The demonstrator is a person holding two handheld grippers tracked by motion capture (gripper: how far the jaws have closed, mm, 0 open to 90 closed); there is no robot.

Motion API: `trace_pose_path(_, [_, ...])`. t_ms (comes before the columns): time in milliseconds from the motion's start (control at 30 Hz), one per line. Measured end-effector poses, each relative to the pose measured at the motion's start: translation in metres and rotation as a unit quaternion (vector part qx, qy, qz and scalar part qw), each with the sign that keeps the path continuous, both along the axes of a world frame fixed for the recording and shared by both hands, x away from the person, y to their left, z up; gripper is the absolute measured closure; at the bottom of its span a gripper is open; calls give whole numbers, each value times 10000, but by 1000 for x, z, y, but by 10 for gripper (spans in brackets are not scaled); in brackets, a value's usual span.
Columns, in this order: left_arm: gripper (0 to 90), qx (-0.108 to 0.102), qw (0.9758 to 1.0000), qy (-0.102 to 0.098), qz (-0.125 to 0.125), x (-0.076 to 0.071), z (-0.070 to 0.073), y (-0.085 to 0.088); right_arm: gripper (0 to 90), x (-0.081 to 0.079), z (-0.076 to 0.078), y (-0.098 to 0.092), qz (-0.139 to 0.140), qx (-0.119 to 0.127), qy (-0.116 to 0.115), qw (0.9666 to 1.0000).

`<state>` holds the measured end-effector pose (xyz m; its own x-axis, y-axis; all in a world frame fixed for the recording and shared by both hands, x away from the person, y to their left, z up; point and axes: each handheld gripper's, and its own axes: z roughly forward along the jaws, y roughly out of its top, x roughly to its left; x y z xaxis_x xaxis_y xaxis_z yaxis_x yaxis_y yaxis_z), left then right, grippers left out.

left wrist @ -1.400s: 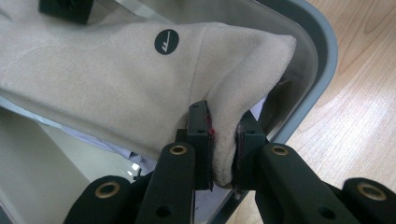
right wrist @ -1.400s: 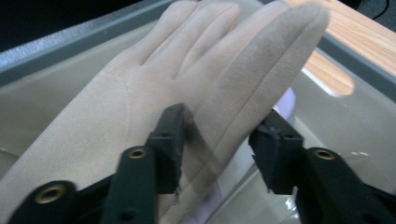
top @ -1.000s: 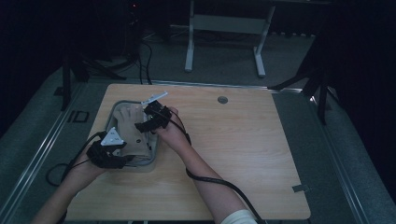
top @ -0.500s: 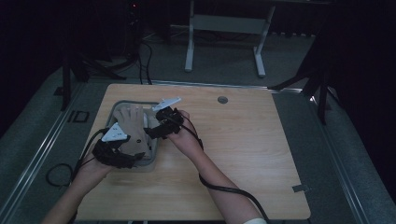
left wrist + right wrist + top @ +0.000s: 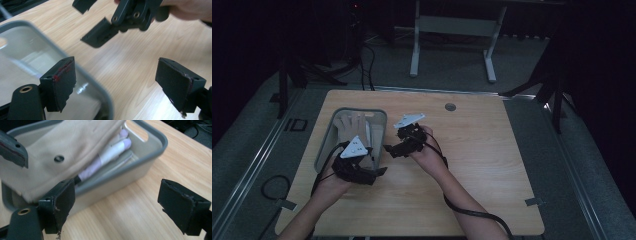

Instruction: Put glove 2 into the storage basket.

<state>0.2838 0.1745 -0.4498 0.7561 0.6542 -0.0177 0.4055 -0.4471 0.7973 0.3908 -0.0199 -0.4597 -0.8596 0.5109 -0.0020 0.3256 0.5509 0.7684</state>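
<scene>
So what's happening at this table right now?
A person works at a wooden table with a gripper in each hand. A grey bin at the table's left holds a beige fabric pouch with pale purple and white markers showing at its opening. The left gripper, at the bin's near corner, has just been opening its jaws, with nothing between them. The right gripper, just beside the bin, is open too and holds nothing.
</scene>
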Motion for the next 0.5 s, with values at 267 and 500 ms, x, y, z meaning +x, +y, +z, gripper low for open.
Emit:
trace_pose_path(267, [169,-331,9990,-133,-278,-6,-8,-25,143,-11,-11,-35,-69,1,17,10000])
trace_pose_path(500, [169,-282,9976,-57,-622,-9,-23,-50,144,-20,-25,-61,-126,-36,79,9999])
